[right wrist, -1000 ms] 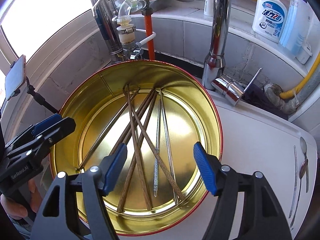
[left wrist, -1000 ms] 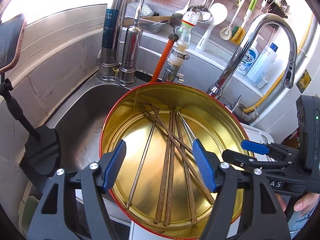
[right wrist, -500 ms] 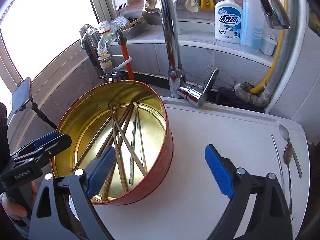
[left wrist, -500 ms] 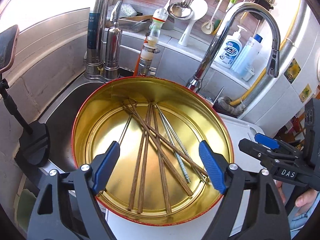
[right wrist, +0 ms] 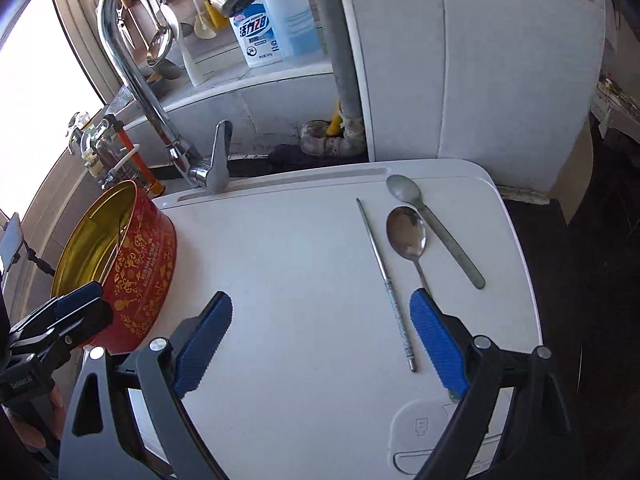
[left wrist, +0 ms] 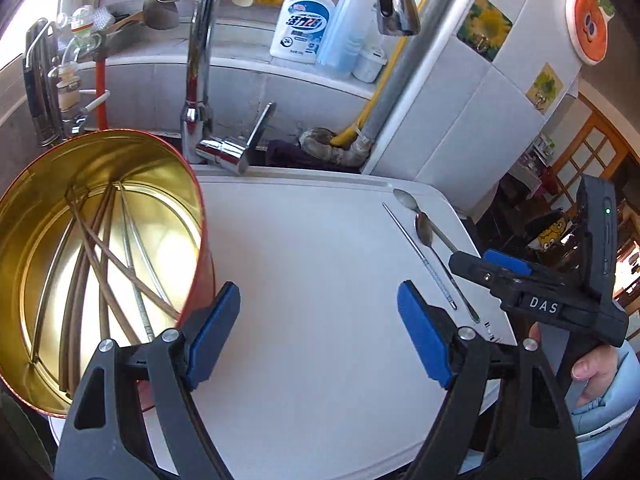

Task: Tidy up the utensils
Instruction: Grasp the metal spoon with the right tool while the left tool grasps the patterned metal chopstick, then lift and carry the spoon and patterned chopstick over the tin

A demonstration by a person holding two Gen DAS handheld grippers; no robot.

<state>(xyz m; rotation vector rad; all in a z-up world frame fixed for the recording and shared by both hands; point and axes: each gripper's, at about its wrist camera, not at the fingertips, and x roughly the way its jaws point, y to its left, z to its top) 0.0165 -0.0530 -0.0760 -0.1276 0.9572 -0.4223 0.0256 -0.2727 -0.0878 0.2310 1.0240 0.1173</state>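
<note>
A round red tin (left wrist: 192, 184) with a gold inside stands at the left of the white board (left wrist: 320, 240). Several wooden and metal chopsticks (left wrist: 100, 256) lie crossed in it. Near the board's right edge lie one metal chopstick (right wrist: 386, 280) and two metal spoons (right wrist: 406, 234) (right wrist: 436, 228). My right gripper (right wrist: 320, 320) hovers open above the board, and the metal chopstick lies just inside its right finger, untouched. My left gripper (left wrist: 320, 316) is open over bare board beside the tin, with nothing between its fingers.
A chrome faucet (right wrist: 160, 92) arches over the board's back left, with its lever at the base. Soap bottles (left wrist: 304, 28) stand on the ledge behind. A grey pipe (left wrist: 384, 96) and a white tiled wall close the back right. The board's right edge drops off.
Both grippers have swung right, from over the tin to over the white board. Their jaws stand wider than a second ago. The spoons and loose chopstick have come into view.
</note>
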